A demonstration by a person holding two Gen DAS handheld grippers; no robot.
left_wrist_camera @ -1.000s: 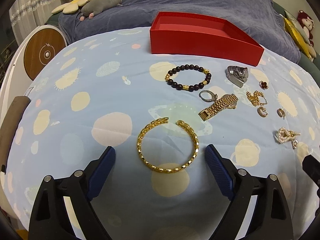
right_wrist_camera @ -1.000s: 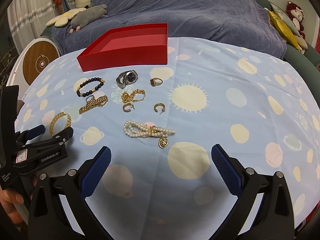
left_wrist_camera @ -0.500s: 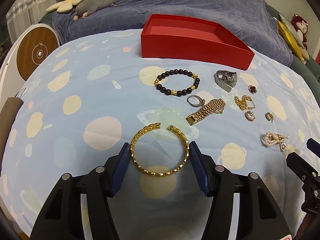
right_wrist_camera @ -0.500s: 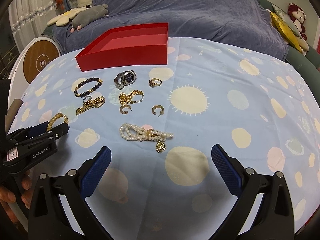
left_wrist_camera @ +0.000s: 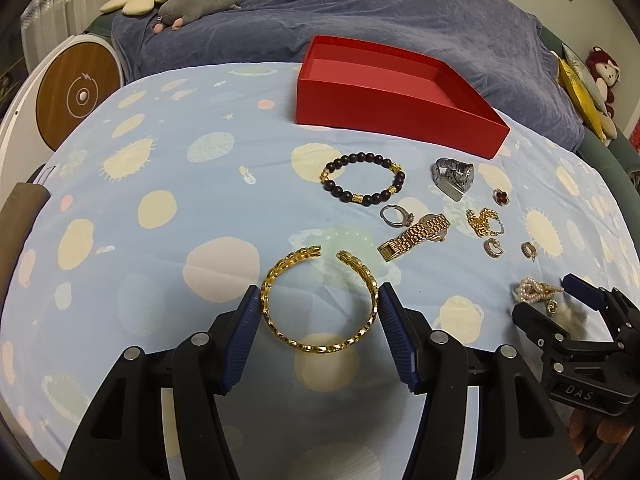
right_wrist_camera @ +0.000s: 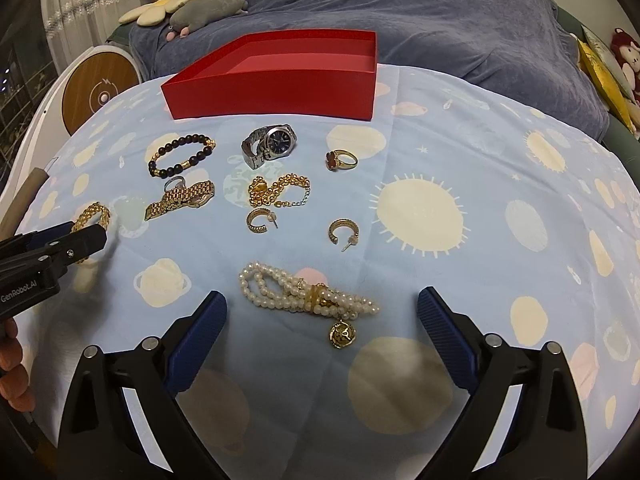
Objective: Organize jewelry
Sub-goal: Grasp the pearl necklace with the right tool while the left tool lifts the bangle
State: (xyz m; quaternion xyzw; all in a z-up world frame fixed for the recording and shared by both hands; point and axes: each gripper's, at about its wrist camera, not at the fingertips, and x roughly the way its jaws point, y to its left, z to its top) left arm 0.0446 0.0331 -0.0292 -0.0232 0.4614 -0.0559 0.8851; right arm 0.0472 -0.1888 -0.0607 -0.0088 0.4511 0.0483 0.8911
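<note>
The gold open cuff bangle (left_wrist_camera: 319,302) lay flat on the planet-print cloth (left_wrist_camera: 168,208) between the jaws of the left gripper (left_wrist_camera: 319,306), its gap turned away from the gripper. Both blue pads (left_wrist_camera: 245,332) pressed against the bangle's two sides, so the jaws pinched it across its width.

Beyond the left jaws, ahead and to the right, sat the dark beaded bracelet (left_wrist_camera: 363,178) with gold spacers. Nearer the jaws than that lay a silver ring (left_wrist_camera: 395,216) just beside a gold link watch (left_wrist_camera: 416,236). Further right were a silver watch (left_wrist_camera: 454,178), a red clover-faced ring (left_wrist_camera: 501,197), a gold bead chain (left_wrist_camera: 483,222) and two gold hoop earrings (left_wrist_camera: 493,248). Farthest ahead of the jaws stood the red box (left_wrist_camera: 392,112), open at the top.

The right gripper (right_wrist_camera: 322,310) had its jaws spread wide and closing, the pads (right_wrist_camera: 444,328) well apart from anything. The pearl bracelet (right_wrist_camera: 306,294) with a gold coin charm lay on the cloth between them, touched by neither pad. Just ahead of these jaws lay the two hoop earrings, then the bead chain, then the silver watch and a gold ring with a red stone (right_wrist_camera: 340,159). The red box stood farthest ahead, at the cloth's far edge. Far off to the left of the right jaws, the left gripper's tip covered part of the bangle, and fingers (right_wrist_camera: 12,360) of the person's hand showed at the frame's edge.
</note>
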